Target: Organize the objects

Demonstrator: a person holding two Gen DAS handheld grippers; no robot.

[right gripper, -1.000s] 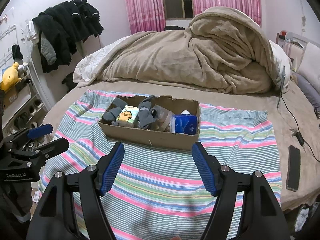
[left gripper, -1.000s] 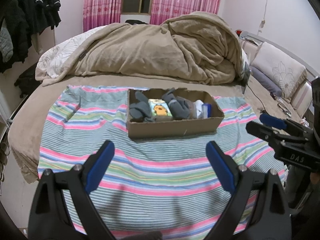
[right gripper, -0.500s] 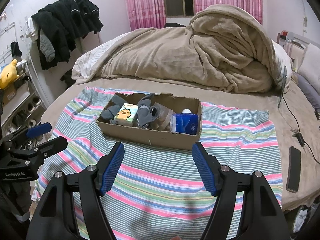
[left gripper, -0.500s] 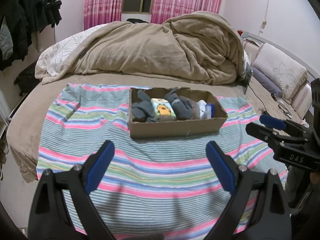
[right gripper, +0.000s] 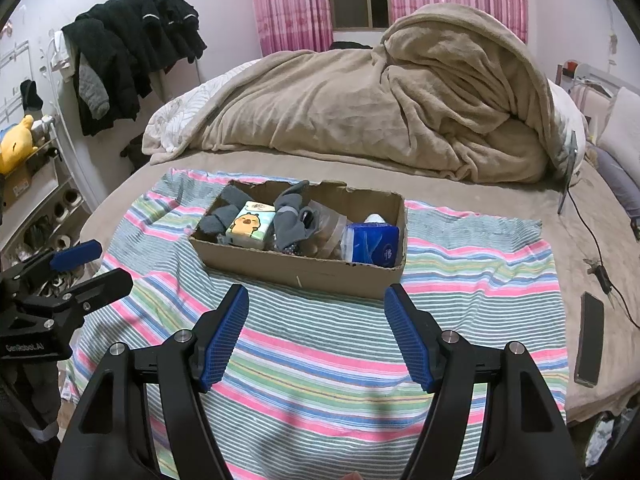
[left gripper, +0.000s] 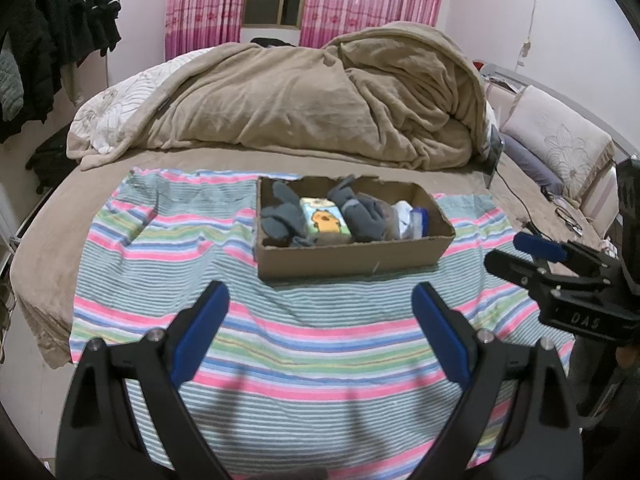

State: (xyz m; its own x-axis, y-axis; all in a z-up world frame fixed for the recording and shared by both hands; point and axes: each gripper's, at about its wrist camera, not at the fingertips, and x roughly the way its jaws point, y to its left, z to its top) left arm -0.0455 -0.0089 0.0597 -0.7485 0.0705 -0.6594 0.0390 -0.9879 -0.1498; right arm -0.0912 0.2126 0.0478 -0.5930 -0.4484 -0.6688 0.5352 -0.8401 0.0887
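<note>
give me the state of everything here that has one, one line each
left hand-held gripper: open, holding nothing
right hand-held gripper: open, holding nothing
cardboard box: open top, filled, sitting on the striped cloth
striped cloth: spread flat on the bed
tissue pack: inside the box, right end
grey socks: bunched in the box
beige blanket: heaped, unfolded
phone: flat on the bed, screen dark

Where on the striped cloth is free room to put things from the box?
Free: the striped cloth between the cardboard box and both open grippers, left gripper, right gripper; also the strips left and right of the box. Crowded: inside the box, packed with socks and tissue packs.
</note>
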